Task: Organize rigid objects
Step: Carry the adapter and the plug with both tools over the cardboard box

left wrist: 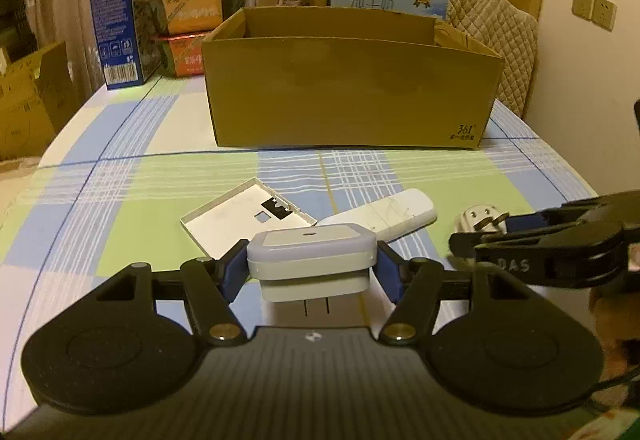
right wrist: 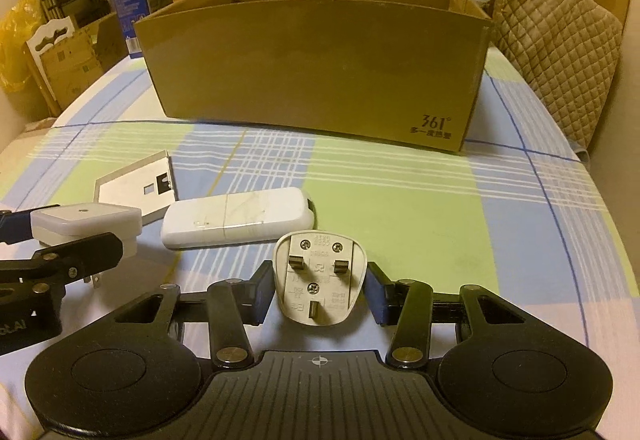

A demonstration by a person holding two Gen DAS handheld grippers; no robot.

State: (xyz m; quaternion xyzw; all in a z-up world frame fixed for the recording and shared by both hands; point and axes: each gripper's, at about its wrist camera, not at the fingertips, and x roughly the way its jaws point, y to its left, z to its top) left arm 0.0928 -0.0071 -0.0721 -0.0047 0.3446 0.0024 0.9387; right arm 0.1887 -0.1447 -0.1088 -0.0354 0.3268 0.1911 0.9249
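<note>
My left gripper is shut on a white square plug-in adapter, held just above the checked tablecloth; the adapter also shows in the right wrist view. My right gripper straddles a grey three-pin plug, pins facing up; its blue pads sit close to the plug's sides, contact unclear. The plug also shows in the left wrist view. A white oblong device and a white wall plate lie on the table beyond the grippers. An open cardboard box stands behind them.
Milk cartons and boxes stand at the table's far edge behind the cardboard box. A quilted chair back is at the far right. More cardboard boxes are off the table on the left.
</note>
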